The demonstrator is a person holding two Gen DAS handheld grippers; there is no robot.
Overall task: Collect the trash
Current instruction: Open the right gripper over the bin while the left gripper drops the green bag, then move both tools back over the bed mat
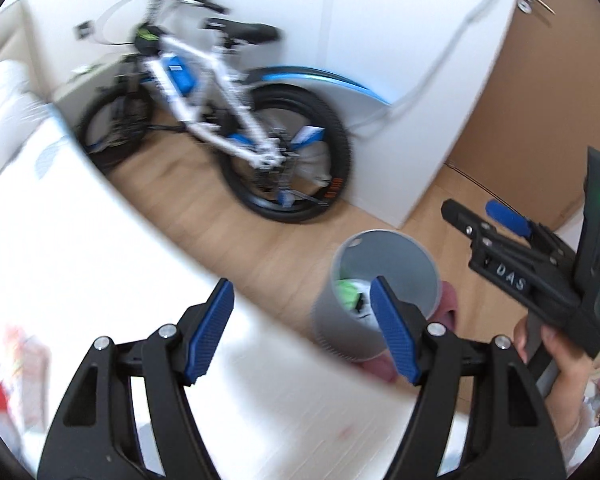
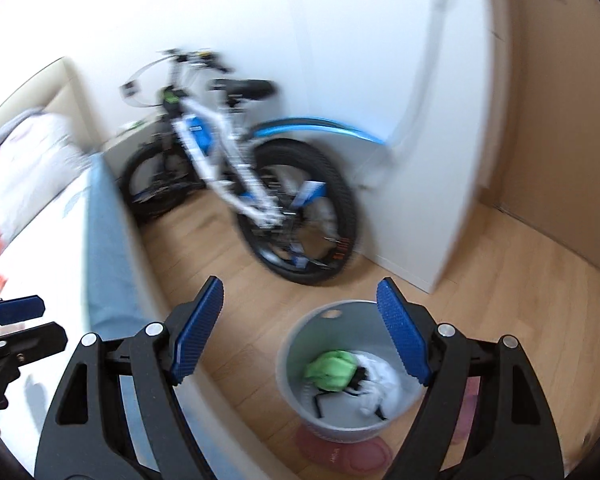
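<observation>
**Both grippers empty above the waste bin**

Both views are smeared, so a hasty reach toward leftover litter could miss or knock the grey bin (image 2: 352,372) on the wood floor beside the white bed (image 1: 100,280). Inside lie a crumpled green wrapper (image 2: 332,370) and white paper (image 2: 380,384). The left gripper (image 1: 302,330) and right gripper (image 2: 300,330) gape wide, holding nothing.
</observation>
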